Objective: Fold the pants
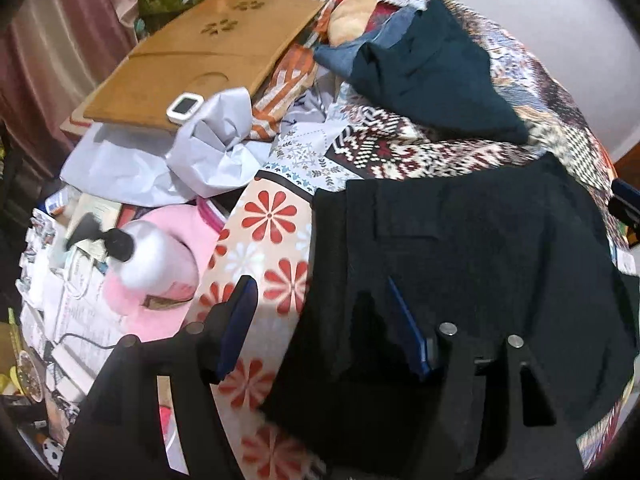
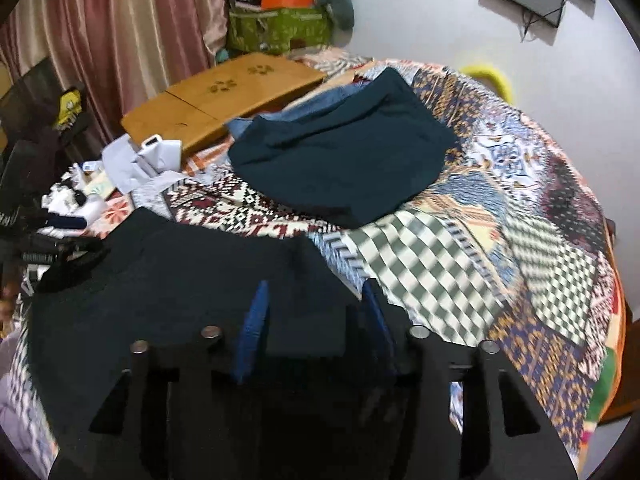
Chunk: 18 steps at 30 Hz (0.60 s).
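Both tongs, left (image 1: pixel 320 320) and right (image 2: pixel 316 312), stand spread over black pants (image 1: pixel 480 248) on our quilt (image 2: pixel 460 240); a green box (image 2: pixel 280 28) seemingly holds clothes.

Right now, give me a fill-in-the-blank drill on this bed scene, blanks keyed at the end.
1. The black pants lie on a patchwork ____.
2. The fingers of the left gripper have pads coloured ____.
3. Beyond the black pants lies a folded garment coloured dark ____.
4. The wooden tray carries paw-shaped ____.

Missing words: quilt; blue; teal; cutouts
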### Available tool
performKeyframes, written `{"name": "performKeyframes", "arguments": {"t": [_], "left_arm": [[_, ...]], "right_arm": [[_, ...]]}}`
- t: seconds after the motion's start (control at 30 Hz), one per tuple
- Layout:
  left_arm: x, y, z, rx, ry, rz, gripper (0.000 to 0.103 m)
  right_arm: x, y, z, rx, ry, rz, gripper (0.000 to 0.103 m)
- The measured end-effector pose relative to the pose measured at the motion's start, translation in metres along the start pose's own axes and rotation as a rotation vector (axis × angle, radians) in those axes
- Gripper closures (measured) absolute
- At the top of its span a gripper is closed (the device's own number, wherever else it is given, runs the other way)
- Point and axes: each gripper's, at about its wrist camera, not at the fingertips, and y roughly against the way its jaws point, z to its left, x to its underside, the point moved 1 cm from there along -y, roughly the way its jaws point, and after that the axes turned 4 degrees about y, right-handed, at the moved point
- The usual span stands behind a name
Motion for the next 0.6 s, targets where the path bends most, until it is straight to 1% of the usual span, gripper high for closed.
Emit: {"name": "performKeyframes", "arguments": {"t": [0.1, 0.27, 0.43, 0.53, 0.6], "left_arm": [[0.013, 0.021, -0.003, 0.026, 0.003, -0.008, 0.033], [0.037, 0.046, -0.004, 0.079, 0.06, 0.005, 0.028], [0.057, 0.058, -0.005, 0.103, 0.123, 0.023, 0.028], [0.066, 0.063, -0.004, 0.144, 0.174, 0.036, 0.028], [0.07, 0.062, -0.004, 0.192, 0.208, 0.065, 0.028]], "right_arm": [[0.02, 0.026, 0.0, -0.015, -0.012, -0.011, 0.056], [0.06, 0.062, 0.002, -0.026, -0.058, -0.039, 0.051], [0.098, 0.083, -0.002, -0.01, -0.124, -0.052, 0.051], [0.118, 0.092, -0.006, 0.014, -0.144, -0.05, 0.051], [0.129, 0.095, -0.01, 0.031, -0.153, -0.039, 0.051]]}}
